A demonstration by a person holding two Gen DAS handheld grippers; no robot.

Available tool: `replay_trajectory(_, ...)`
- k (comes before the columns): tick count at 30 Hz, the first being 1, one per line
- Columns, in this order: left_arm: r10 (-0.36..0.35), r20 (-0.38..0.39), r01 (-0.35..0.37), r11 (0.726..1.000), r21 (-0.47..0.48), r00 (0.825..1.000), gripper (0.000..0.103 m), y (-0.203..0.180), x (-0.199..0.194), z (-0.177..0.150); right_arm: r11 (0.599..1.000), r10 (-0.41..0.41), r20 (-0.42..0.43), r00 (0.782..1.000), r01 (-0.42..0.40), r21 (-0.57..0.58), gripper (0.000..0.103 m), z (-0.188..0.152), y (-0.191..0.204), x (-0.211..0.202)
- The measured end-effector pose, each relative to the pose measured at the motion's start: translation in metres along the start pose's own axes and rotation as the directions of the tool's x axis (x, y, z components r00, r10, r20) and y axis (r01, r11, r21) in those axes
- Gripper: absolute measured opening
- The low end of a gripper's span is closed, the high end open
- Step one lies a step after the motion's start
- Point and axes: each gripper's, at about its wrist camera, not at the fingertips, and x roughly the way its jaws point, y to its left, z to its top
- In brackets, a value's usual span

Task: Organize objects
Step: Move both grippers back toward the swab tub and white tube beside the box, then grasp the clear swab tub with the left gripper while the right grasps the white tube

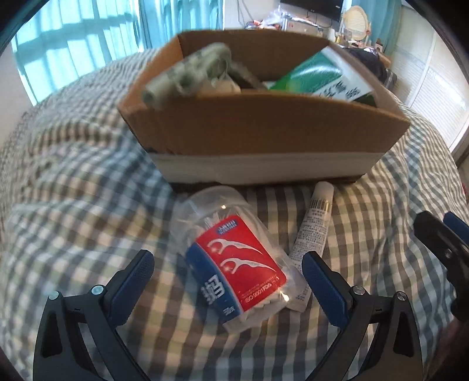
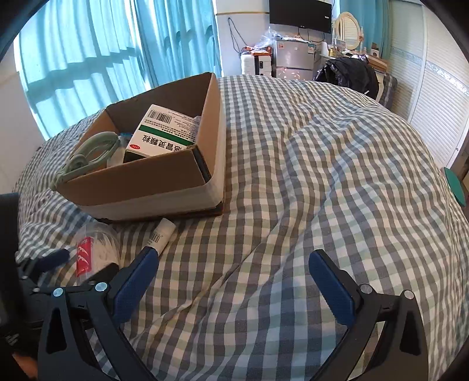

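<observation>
Bedroom setting: turquoise curtains (image 2: pixel 88 49) over a bright window, a small silver fridge (image 2: pixel 293 60) and a wall-mounted dark screen (image 2: pixel 300 11) at the far side. Surface: a bed with a blue, grey and white checked cover (image 2: pixel 322 175), rumpled into folds.

Open brown cardboard box with a white lower band (image 1: pixel 263 129): resting on the cover. Contents: a green-and-white medicine carton (image 2: pixel 164 132) leaning against the box's right side, and a pale green coiled cord (image 2: pixel 88 152) draped over the left rim.

Clear plastic tub of floss picks with a red-and-blue label (image 1: pixel 237 269): lying on its side on the cover, just in front of the box.

White tube with a barcode and fine print (image 1: pixel 313 231): lying beside the tub on its right, touching it, one end close to the box's base.

Left gripper (image 1: pixel 228 269): held low over the cover, pointed toward the box, blue-padded fingers (image 1: pixel 137 272) spread wide either side of the tub, gripping nothing; contact with the tub cannot be told.

Right gripper (image 2: pixel 234 278): just right of the left one, hovering over bare cover, fingers (image 2: pixel 328 278) wide apart and empty.
</observation>
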Motion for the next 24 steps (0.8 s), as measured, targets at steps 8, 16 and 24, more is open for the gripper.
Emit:
replay_trajectory(8,-0.032,-0.008,0.032,0.998,0.061,0.999,0.077,-0.004,0.000,-0.018,1.000,-0.012,0.013,1.000,0.013,-0.009,0.103,0.000,0.006,-0.003)
replay_trajectory(16,-0.030,0.061,0.025,0.996,0.082,0.998,0.068,0.014,-0.054,-0.039,1.000,0.013,0.003,1.000,-0.013,-0.014,0.103,-0.003,0.016,-0.008)
replay_trajectory(24,0.004,0.126,-0.012,0.998,0.065,0.992,0.066,0.041,-0.078,-0.025,0.998,0.036,-0.049,0.998,-0.039,-0.050,0.101,-0.001,0.057,0.007)
